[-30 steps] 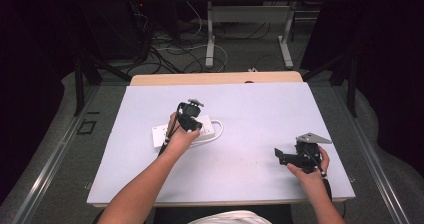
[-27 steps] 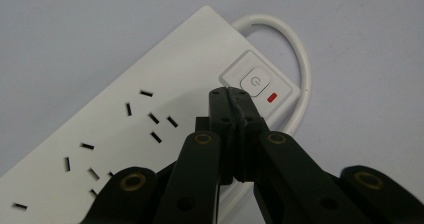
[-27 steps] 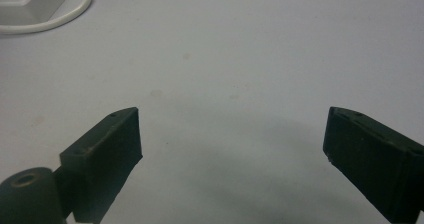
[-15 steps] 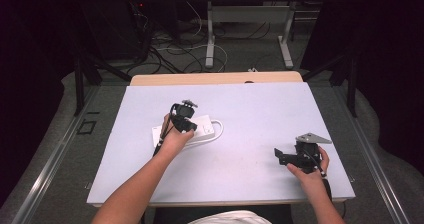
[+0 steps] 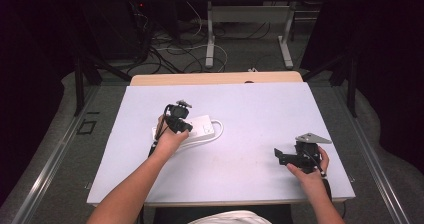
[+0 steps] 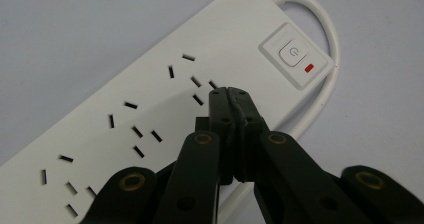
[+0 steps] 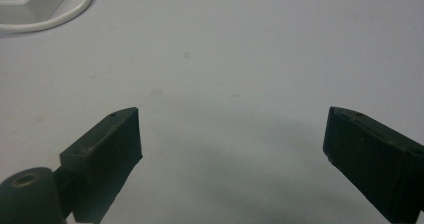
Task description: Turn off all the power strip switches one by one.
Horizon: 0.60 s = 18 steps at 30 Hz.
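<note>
Strip (image 5: 192,129) lies flat on the tabletop (image 5: 250,109) at about ten o'clock from the middle, sockets up, its white cord (image 5: 218,130) looping round the end at three o'clock. That end carries the switch (image 6: 294,54), with a small red mark beside it. The left tongs (image 5: 182,126) hang over the strip, jaws pressed together and holding nothing; in the left gripper view the closed tip (image 6: 231,96) points at the socket slots next to the switch. Jaws brought to a single point like this suit poking a button rather than gripping, so my guess is the switch is the aim. Whether the tip touches the strip I cannot tell.

Right tongs (image 5: 290,158) sit low at about four o'clock, well apart from the strip, jaws spread wide and empty over bare tabletop. They look parked, out of the way, with the strip's corner (image 7: 25,1) far off at eleven o'clock in their own view
</note>
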{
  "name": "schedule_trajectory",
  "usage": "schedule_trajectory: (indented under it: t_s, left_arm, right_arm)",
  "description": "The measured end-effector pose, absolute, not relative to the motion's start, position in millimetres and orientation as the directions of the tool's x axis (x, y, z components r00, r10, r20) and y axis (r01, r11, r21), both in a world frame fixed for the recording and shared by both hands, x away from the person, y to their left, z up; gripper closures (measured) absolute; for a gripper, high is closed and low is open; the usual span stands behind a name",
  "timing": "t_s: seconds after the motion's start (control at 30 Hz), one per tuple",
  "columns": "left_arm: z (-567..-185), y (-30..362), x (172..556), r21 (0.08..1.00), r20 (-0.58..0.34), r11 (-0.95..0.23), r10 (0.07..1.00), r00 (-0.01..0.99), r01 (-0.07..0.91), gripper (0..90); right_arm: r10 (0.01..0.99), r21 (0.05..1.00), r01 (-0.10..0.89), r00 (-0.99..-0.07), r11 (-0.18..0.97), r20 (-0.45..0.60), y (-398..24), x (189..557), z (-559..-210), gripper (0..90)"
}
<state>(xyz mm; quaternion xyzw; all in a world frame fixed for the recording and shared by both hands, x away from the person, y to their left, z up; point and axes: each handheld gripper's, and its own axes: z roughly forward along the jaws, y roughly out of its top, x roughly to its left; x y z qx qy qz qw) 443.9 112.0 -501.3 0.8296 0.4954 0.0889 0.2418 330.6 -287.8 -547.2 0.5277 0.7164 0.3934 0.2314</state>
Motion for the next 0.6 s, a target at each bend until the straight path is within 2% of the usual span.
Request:
schedule_trajectory:
  t_s: [0.6]
  left_arm:
    - [-510.2, 115.2, 445.0, 0.470, -0.100, -0.387, 0.869, 0.484, 0.793, 89.1]
  right_arm:
    - [0.938, 0.807, 0.574, -0.338, 0.137, 0.081, -287.8, 330.9, -547.7, 8.1]
